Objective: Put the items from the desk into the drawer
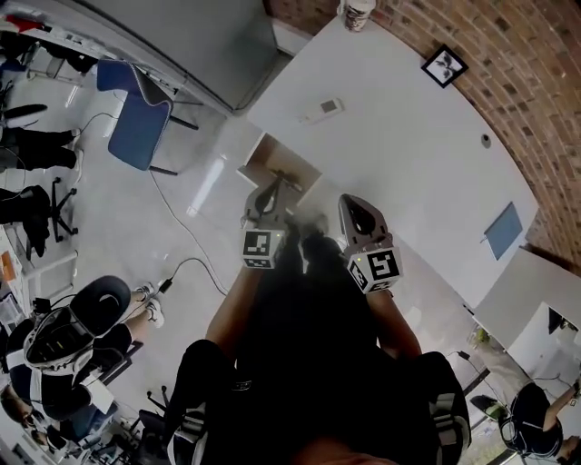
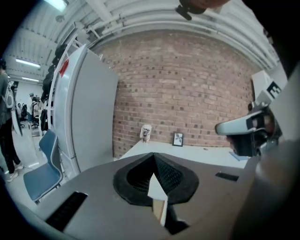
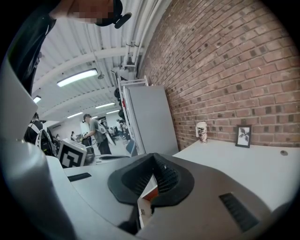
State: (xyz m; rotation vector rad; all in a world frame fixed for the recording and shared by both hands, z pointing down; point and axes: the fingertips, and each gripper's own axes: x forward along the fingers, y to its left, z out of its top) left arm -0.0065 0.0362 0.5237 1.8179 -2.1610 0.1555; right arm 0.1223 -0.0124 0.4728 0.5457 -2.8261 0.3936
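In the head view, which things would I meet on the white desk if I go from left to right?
white remote-like device → paper cup → framed picture → blue notebook

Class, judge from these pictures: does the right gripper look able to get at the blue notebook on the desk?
Probably yes: bare desk lies between the right gripper and the blue notebook, nothing blocking; its shut fingers would need opening first.
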